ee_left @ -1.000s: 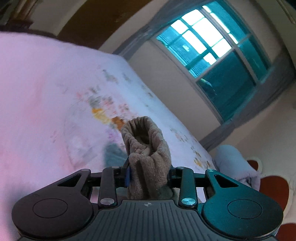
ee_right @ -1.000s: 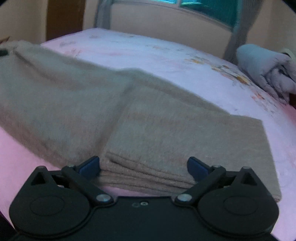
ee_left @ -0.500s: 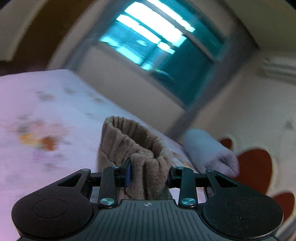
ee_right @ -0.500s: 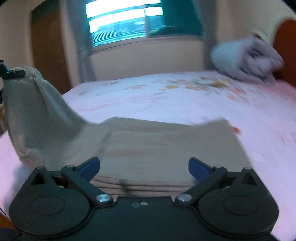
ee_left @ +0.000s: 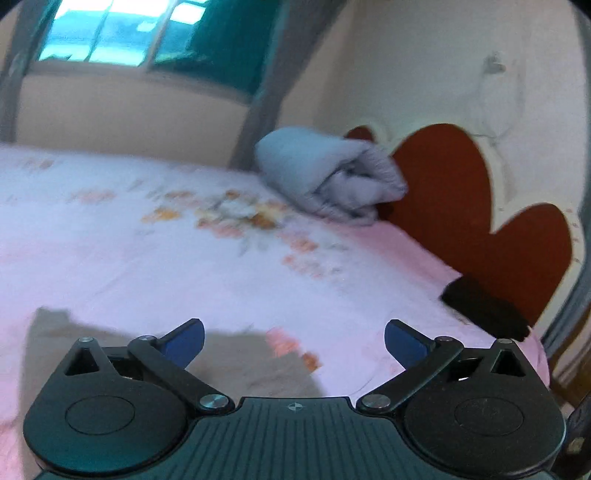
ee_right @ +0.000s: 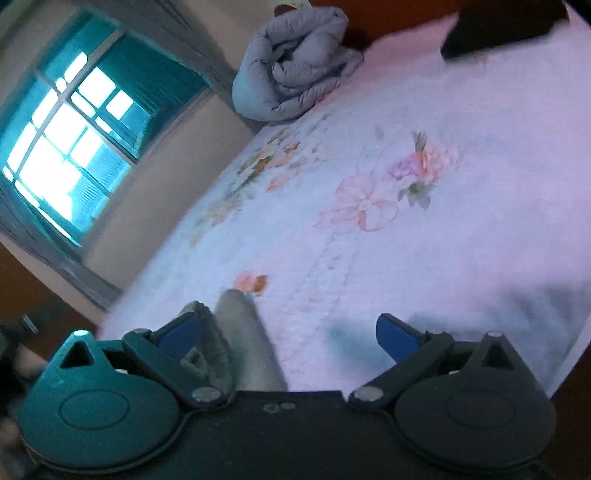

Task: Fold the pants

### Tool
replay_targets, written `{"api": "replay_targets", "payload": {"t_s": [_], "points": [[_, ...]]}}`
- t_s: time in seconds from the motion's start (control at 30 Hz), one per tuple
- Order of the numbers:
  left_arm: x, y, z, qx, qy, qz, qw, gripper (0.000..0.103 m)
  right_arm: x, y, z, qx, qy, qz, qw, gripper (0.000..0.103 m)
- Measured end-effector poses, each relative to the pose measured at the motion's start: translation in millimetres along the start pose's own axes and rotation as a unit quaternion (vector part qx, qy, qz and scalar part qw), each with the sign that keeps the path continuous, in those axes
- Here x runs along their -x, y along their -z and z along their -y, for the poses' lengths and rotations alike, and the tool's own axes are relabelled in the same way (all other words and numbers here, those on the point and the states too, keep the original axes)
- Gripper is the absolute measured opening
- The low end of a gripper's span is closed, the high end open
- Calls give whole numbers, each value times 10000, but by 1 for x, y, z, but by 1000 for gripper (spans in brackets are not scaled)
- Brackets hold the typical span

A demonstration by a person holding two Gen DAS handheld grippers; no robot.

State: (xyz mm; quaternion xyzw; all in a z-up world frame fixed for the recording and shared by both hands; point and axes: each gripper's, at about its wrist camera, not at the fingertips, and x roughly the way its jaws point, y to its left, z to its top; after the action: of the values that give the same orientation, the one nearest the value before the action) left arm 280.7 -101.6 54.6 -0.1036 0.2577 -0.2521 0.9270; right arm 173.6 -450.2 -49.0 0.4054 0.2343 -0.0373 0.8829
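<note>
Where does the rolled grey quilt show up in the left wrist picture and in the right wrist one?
Left wrist view: the rolled grey quilt lies right of centre in the upper half, against the red headboard.
Right wrist view: it lies at the top, centre.
Shared landmark: the teal window, upper left in both.

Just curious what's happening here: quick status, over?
Left gripper just opened, nothing between the jaws. Right gripper open. Tan pants on the bed. Nothing in the way.
</note>
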Motion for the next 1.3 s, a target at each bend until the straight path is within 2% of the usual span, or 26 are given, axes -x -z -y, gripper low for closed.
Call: {"api": "replay_targets", "payload": {"t_s": [0.1,0.2,0.33,0.47,0.63,0.8,0.97,1.0,1.03,1.1,1.17,1.23,1.3], "points": [[26,13,-39,379,-534,-91,9978,103,-17,1,3,-471,-722,-357,9956,94],[61,33,-89,870,-993,-142,9911,103,-44,14,-11,-736,-1332,-1029,9830,89],[96,68,-143,1094,-1538,-185,9819,103,-74,37,-33,-808,-1406,-1437,9762,83],[114,99,-166,1119,-1781,-293,9772,103,-97,50,-42,-947,-1240,-1593,9748,81],[100,116,-170,1015,-1819,-412,9772,103,-111,52,-50,-1129,-1192,-1509,9748,81],[89,121,-163,883,-1729,-446,9800,103,-129,56,-59,-1045,-800,-1528,9794,81],[87,128,-158,810,-1604,-441,9827,103,-131,57,-68,-798,-429,-1573,9834,72],[87,129,-154,737,-1560,-453,9840,103,-130,56,-70,-740,-367,-1577,9840,60],[87,130,-151,645,-1505,-477,9853,103,-128,55,-74,-610,-286,-1540,9858,39],[82,130,-144,432,-1408,-622,9871,103,-125,53,-83,-383,-388,-1488,9874,35],[73,130,-141,297,-1470,-825,9852,103,-118,49,-100,-138,-631,-1376,9884,33],[63,129,-141,229,-1745,-977,9795,103,-109,43,-119,11,-925,-1294,9873,33],[61,127,-144,358,-2113,-860,9730,103,-100,35,-139,148,-1207,-1218,9851,33]]}}
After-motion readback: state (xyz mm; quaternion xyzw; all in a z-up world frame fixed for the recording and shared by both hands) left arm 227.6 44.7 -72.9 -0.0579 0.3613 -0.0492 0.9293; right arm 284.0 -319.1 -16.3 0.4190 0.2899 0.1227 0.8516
